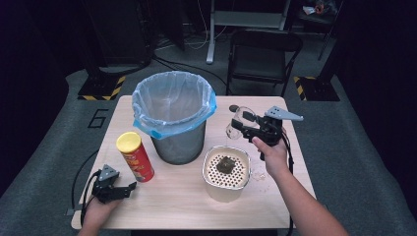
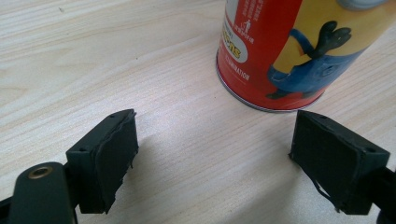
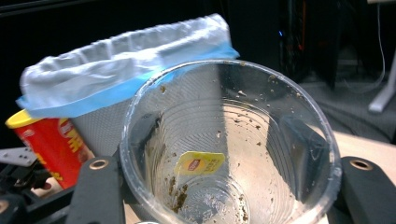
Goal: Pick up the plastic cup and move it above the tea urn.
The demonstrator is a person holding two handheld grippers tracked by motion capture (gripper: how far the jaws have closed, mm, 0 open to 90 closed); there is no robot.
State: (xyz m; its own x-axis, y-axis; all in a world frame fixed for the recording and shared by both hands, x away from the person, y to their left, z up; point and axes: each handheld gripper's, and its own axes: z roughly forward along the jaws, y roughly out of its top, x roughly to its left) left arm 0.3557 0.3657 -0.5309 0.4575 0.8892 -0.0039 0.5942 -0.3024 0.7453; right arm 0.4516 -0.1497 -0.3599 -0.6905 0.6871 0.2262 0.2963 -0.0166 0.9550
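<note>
My right gripper [image 1: 239, 124] is shut on a clear plastic cup [image 1: 234, 123] and holds it tilted in the air, between the bin and the strainer box. In the right gripper view the cup [image 3: 261, 121] sits between the two jaws of my right gripper [image 3: 229, 191], with a yellow tea tag [image 3: 199, 163] and wet tea specks stuck inside. A cream box with a perforated top [image 1: 223, 192] stands below, and a dark tea bag [image 1: 225, 164] lies on it. My left gripper [image 1: 127, 189] rests open near the table's front left corner; nothing lies between the jaws of the left gripper [image 2: 224, 158].
A grey bin lined with a blue bag [image 1: 174, 113] stands at the middle back of the wooden table [image 1: 172, 206]. A red chips can with a yellow lid [image 1: 135, 156] stands just ahead of my left gripper; the can [image 2: 280, 51] is upright. A folding chair [image 1: 263, 54] stands beyond the table.
</note>
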